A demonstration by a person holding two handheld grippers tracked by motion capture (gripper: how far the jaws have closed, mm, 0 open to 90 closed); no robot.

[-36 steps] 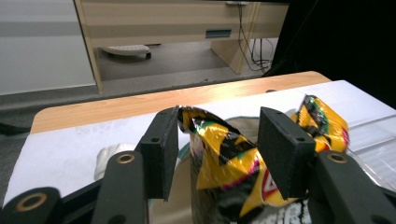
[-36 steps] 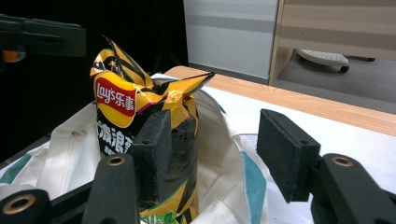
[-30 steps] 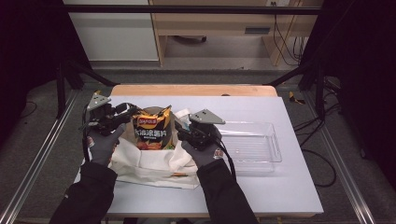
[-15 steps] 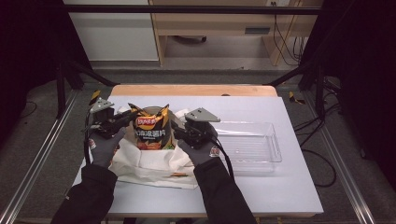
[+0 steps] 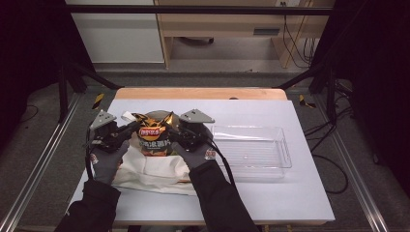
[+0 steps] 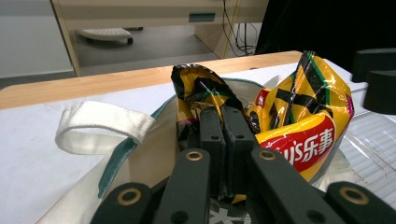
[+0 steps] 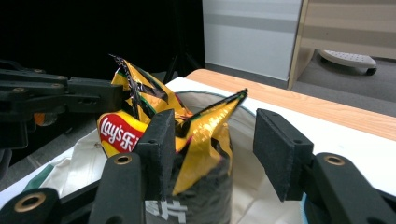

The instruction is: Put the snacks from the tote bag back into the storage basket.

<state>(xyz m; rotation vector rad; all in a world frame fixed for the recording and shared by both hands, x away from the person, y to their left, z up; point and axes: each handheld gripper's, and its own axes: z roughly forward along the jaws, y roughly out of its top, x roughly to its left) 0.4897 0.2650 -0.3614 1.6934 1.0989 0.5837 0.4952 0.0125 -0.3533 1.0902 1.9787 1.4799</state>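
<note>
A yellow and black Lay's chip bag (image 5: pixel 153 140) stands upright in the mouth of a white cloth tote bag (image 5: pixel 150 171) lying on the table. My left gripper (image 5: pixel 137 126) is at the bag's left top corner. In the left gripper view its jaws (image 6: pixel 220 112) have just closed and pinch the crumpled foil of the chip bag (image 6: pixel 303 135). My right gripper (image 5: pixel 169 129) is at the right top corner. Its jaws (image 7: pixel 215 121) are open and have just been closing a little, with a foil corner of the chip bag (image 7: pixel 140 126) between them, untouched on the right side.
A clear plastic tray (image 5: pixel 251 150) lies on the white table (image 5: pixel 270 203) right of the tote. The tote's handle (image 6: pixel 107 126) loops out to the left. A wooden strip (image 5: pixel 198 93) runs along the far edge.
My left gripper has come in toward me and the chip bag and shut on its corner. My right gripper has slid left, up to the bag's other corner.
</note>
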